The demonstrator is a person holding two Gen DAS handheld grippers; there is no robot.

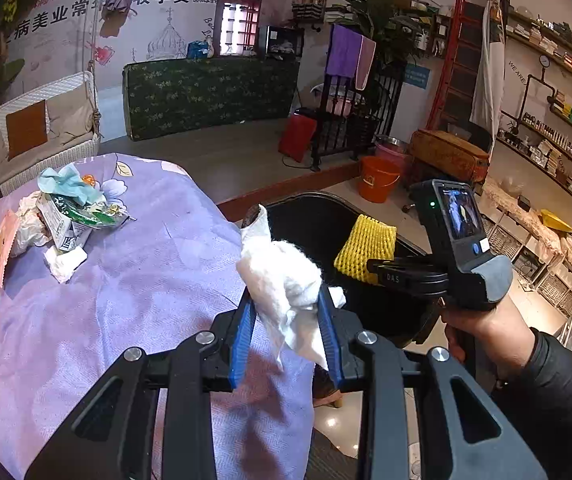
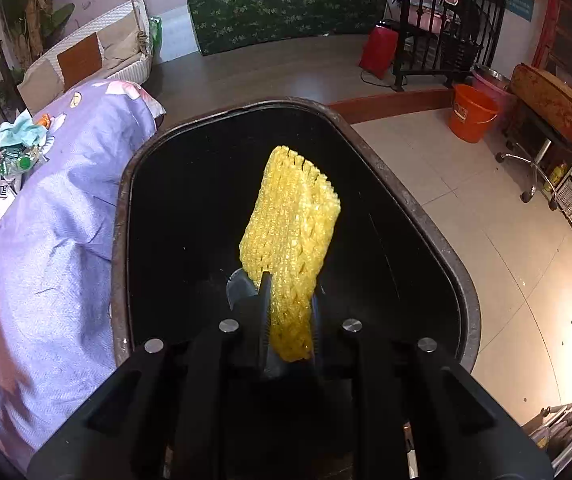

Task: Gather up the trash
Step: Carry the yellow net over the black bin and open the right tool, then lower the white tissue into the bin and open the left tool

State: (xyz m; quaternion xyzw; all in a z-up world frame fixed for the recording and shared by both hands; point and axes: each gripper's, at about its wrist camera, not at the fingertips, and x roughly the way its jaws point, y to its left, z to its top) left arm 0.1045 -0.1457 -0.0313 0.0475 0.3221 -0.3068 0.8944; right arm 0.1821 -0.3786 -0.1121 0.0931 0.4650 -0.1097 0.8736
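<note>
A cluttered salon-like room with wall shelves and a tiled floor surrounds a table draped in a lilac floral cloth (image 1: pixel 133 280), and beside its edge stands a black open-topped bin with a worn brown rim (image 2: pixel 418 208)

The crumpled white paper tissue (image 1: pixel 286 280) is pinched between the blue-padded jaws of the left gripper (image 1: pixel 288 312), which are closed on it; it hangs at the table's edge, just beside the bin's near rim but not yet over the opening. The yellow foam fruit-net sleeve (image 2: pixel 294 224) is clamped at its lower end by the right gripper (image 2: pixel 288 320), jaws shut tight on it, and it stands upright directly above the bin's dark interior. In the left wrist view the right hand (image 1: pixel 482 328) grips its tool's handle from below, wrist level, fingers pointing across the bin.

The step in hand looks like the drop-off: both pieces are carried, one poised over the bin. Next, the right jaws need only part to let the net fall; the left must travel a little rightward over the rim first, or the tissue may land on the cloth.

More trash remains: a heap of teal tissue, green wrappers and a small carton (image 1: pixel 73 208) lies on the far side of the cloth, well apart from both grippers
</note>
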